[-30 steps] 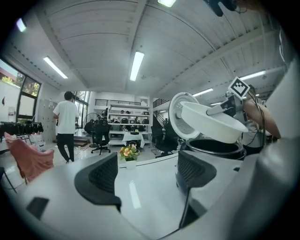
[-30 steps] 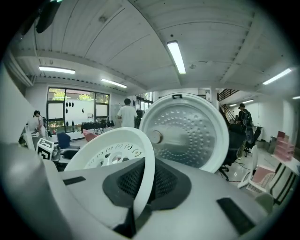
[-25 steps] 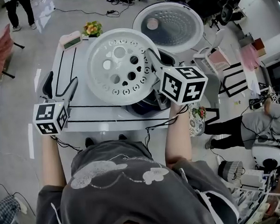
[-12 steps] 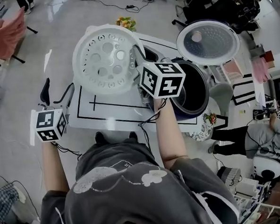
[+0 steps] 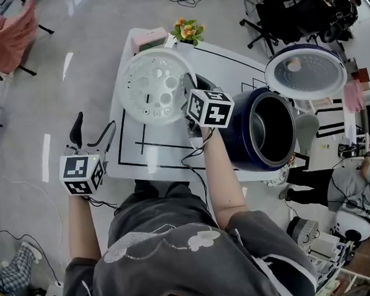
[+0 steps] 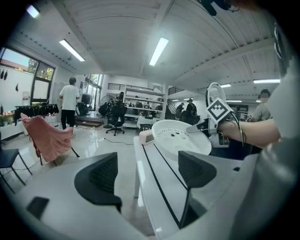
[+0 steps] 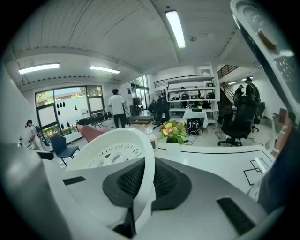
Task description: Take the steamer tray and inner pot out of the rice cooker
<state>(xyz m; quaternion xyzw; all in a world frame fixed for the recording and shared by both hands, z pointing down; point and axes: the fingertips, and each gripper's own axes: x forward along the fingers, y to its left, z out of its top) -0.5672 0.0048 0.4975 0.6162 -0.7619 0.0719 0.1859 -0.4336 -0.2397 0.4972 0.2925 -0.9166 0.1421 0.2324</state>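
Moved since a second ago: right gripper (image 5: 189, 91), then above the rice cooker (image 5: 259, 136), now left of it and lower, over the table (image 5: 173, 159). Jaws clamped then as now on the rim of the steamer tray (image 5: 153, 87), the rim pinched between the black ribbed pads (image 7: 164, 180). Left gripper (image 5: 95, 126) also shifted: formerly over the table's left edge, now off that edge above the floor (image 5: 62, 89), jaws wide apart, nothing between them.

Steamer tray: white, round, perforated, tilted, out of the cooker, held over the black-lined rectangle on the left part of the table. Contact with the table top not determinable.

Rice cooker: dark blue body at the table's right end, lid (image 5: 305, 71) swung open, perforated inner face showing.

Inner pot (image 5: 279, 127): seated in the cooker body, grey rim visible.

Far table edge, beyond the tray: small pink device (image 5: 150, 39), just beside it potted flowers (image 5: 187, 30).

Markings: black-and-white square markers on the right cube (image 5: 211, 108) and the left cube (image 5: 80, 174); black outlines on the table top. Face of the pink device too small to read.
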